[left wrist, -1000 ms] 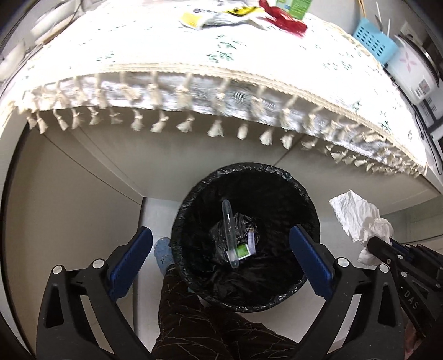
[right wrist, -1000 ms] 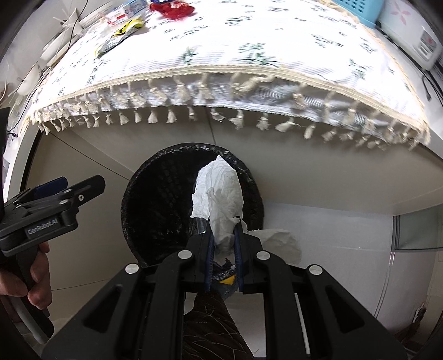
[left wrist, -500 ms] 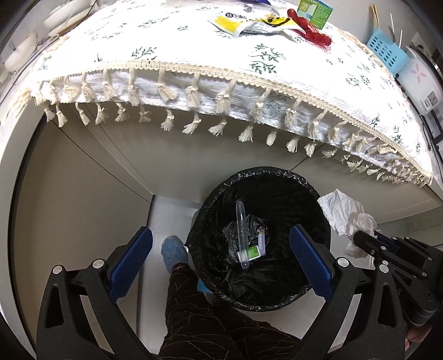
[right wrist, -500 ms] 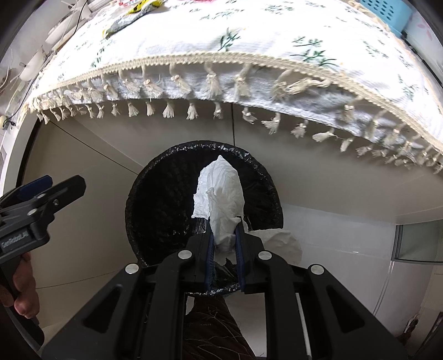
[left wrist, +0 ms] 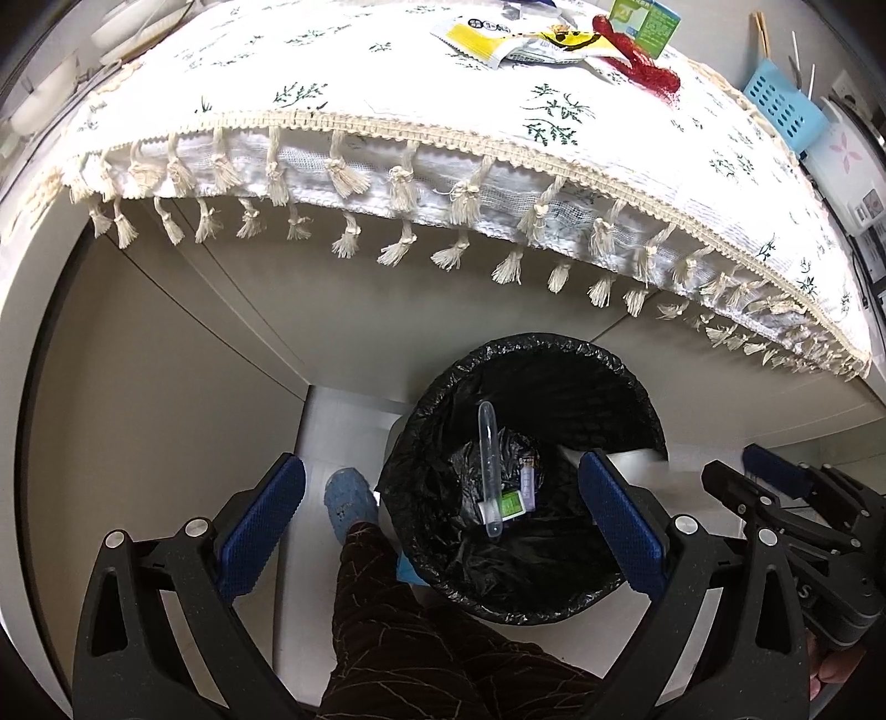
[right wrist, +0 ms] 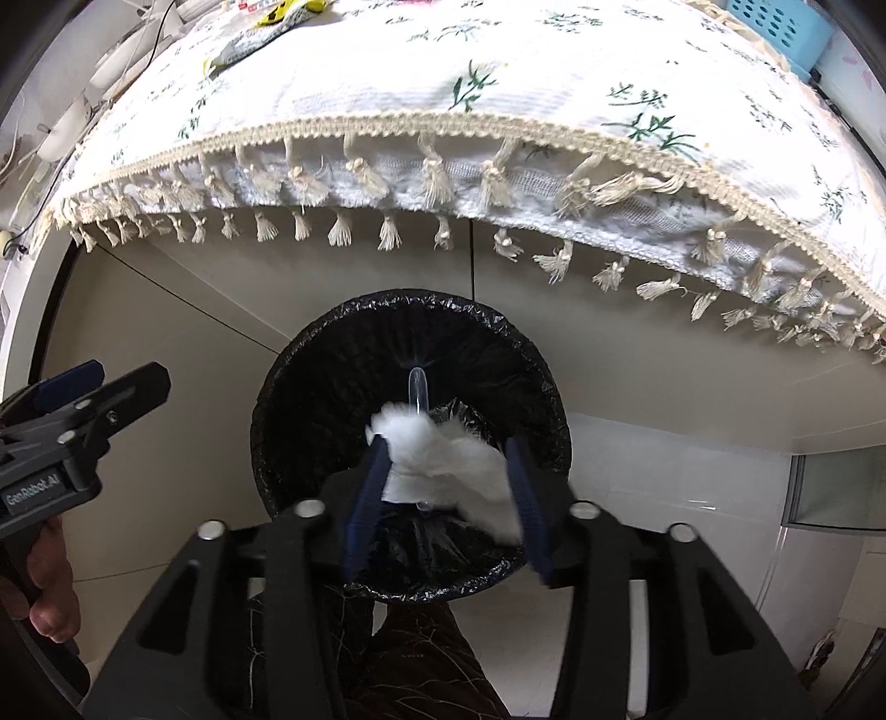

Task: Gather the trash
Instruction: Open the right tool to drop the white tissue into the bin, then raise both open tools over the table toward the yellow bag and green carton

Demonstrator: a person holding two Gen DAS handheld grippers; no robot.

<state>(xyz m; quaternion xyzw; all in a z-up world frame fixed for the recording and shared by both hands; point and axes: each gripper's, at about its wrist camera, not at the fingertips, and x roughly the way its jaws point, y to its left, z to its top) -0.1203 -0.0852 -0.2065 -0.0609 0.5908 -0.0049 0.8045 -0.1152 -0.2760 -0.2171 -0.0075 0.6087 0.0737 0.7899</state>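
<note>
A black-lined trash bin (left wrist: 626,376) stands on the floor below the table edge; it also shows in the right wrist view (right wrist: 310,387). Inside lie a clear plastic tube (left wrist: 490,471) and small wrappers (left wrist: 518,498). My right gripper (right wrist: 448,459) is open above the bin, and a crumpled white tissue (right wrist: 443,459) is blurred between its spread fingers, loose over the bin. My left gripper (left wrist: 443,498) is open and empty, above the bin's left side. More trash lies on the table: a yellow-white packet (left wrist: 482,41), a red wrapper (left wrist: 642,61) and a green carton (left wrist: 645,22).
A white floral tablecloth (left wrist: 387,94) with tassels overhangs the bin. A blue basket (left wrist: 781,105) and a white appliance (left wrist: 853,160) stand at the table's right. The person's leg (left wrist: 398,620) and blue shoe (left wrist: 349,498) are beside the bin.
My right gripper has opened and let go of the white tissue, which now drops over the bin. The left gripper has drawn back and left, still open.
</note>
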